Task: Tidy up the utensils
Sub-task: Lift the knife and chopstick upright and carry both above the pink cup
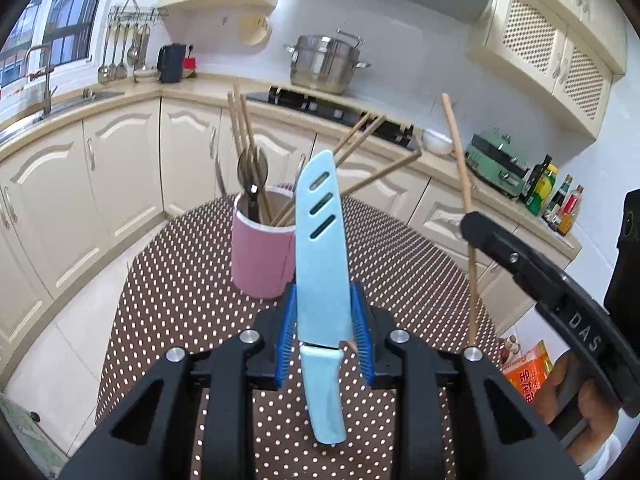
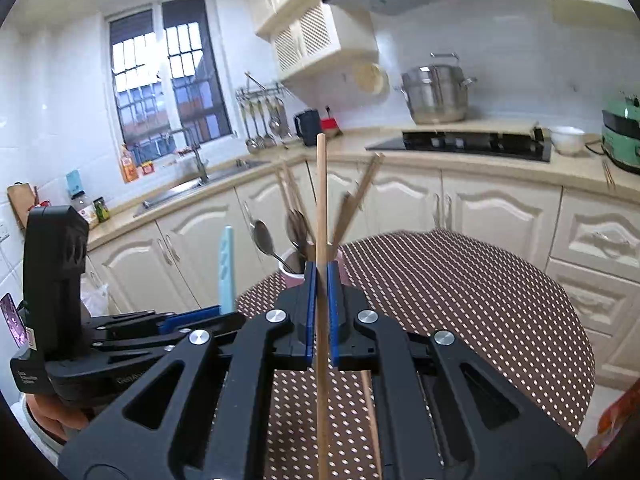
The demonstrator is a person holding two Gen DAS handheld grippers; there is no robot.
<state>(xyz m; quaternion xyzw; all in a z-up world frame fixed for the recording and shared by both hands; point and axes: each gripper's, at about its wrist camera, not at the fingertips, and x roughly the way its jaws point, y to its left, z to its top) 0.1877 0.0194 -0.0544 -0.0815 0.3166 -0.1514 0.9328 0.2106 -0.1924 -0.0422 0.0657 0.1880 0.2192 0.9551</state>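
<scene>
My left gripper [image 1: 324, 296] is shut on a light blue sheathed knife [image 1: 322, 248], held upright above the dotted table, just in front of the pink utensil cup [image 1: 260, 260]. The cup holds several wooden chopsticks [image 1: 244, 132] and a spoon [image 1: 253, 168]. My right gripper [image 2: 322, 270] is shut on a single wooden chopstick [image 2: 321, 200], held upright near the cup [image 2: 294, 276]. In the left wrist view the right gripper [image 1: 470, 222] with its chopstick [image 1: 460, 160] is at the right. In the right wrist view the knife [image 2: 227, 272] stands at the left.
The round table with a brown dotted cloth [image 1: 192, 280] stands among cream cabinets [image 1: 52, 208]. Behind are a stove [image 1: 332, 110] with a steel pot [image 1: 324, 64], a sink [image 2: 192, 188] and bottles [image 1: 560, 204]. An orange packet [image 1: 528, 376] lies at the table's right.
</scene>
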